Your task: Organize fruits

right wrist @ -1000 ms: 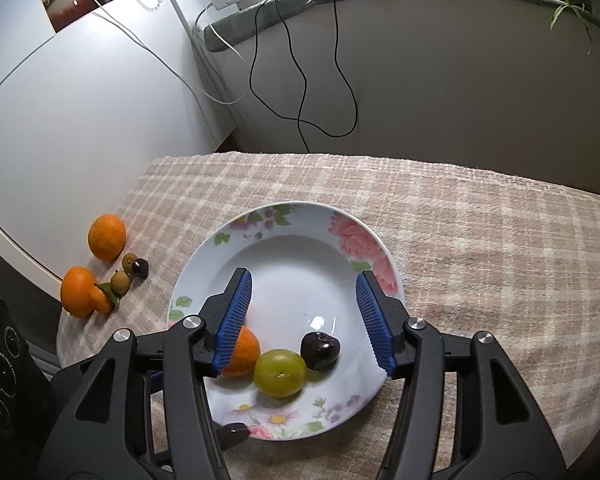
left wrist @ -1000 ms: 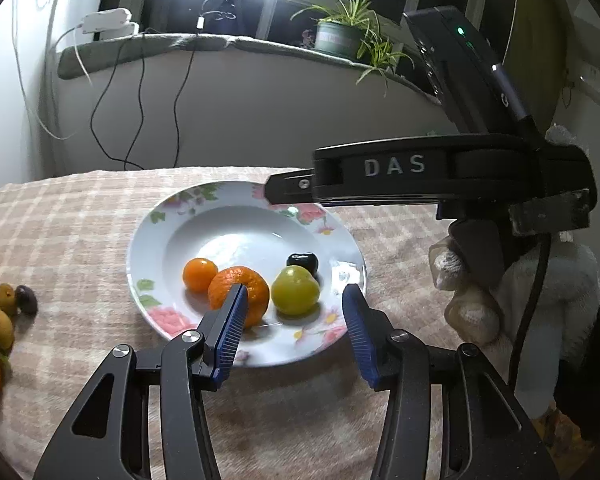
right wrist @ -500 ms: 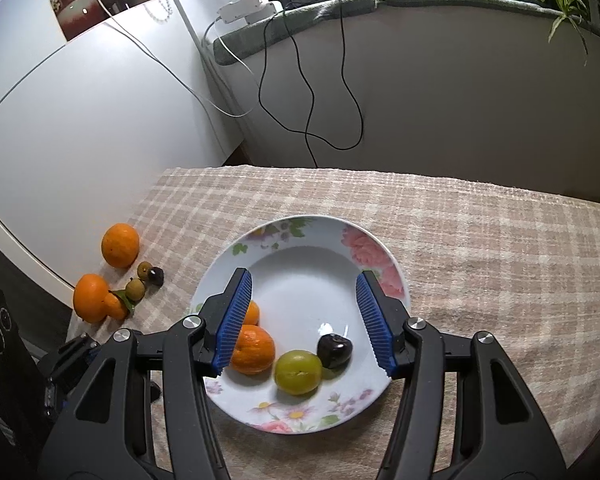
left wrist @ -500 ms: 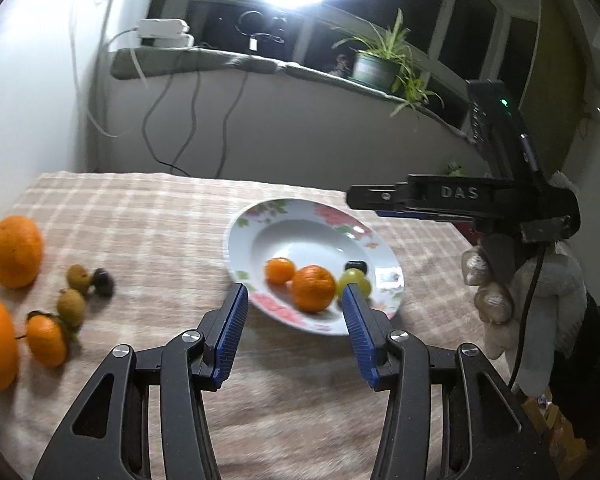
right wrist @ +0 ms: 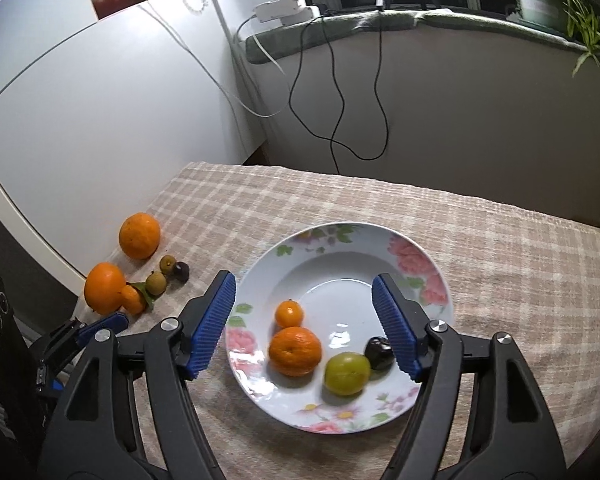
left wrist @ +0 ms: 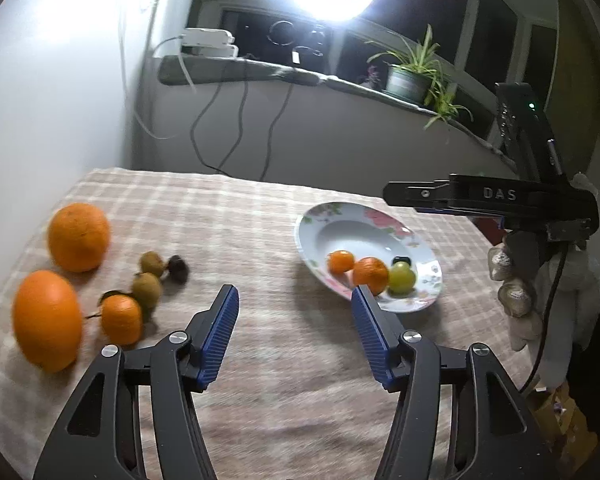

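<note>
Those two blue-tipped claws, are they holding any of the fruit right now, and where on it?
Nothing is held. The left gripper is open over bare cloth, and the right gripper is open above the plate, touching no fruit.

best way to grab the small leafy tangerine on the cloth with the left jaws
Grip the small tangerine across its round middle, coming from above. A large orange sits close on one side and a brownish-green fruit on the other, so set the left gripper, already open, with its jaws on the free near and far sides.
</note>
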